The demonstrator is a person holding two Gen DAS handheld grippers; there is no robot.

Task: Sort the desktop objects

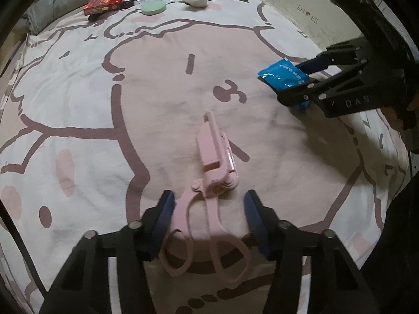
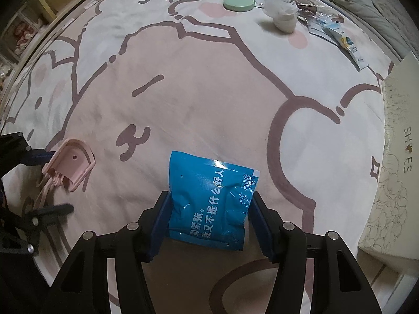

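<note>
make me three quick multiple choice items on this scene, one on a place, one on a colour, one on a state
1. Where does the green round lid lie?
A. at the far end of the pink sheet, near the red box
B. between the left gripper's fingers
C. on the white box

2. What colour is the packet between the right gripper fingers?
A. red
B. blue
C. green

3. What lies between the left gripper fingers?
A. nothing
B. the red box
C. the pink scissor-handled tool

Key: 1 A, it sits beside the red box, far off. 2 B, blue with white print. 3 C, its handles lie between the fingers.
</note>
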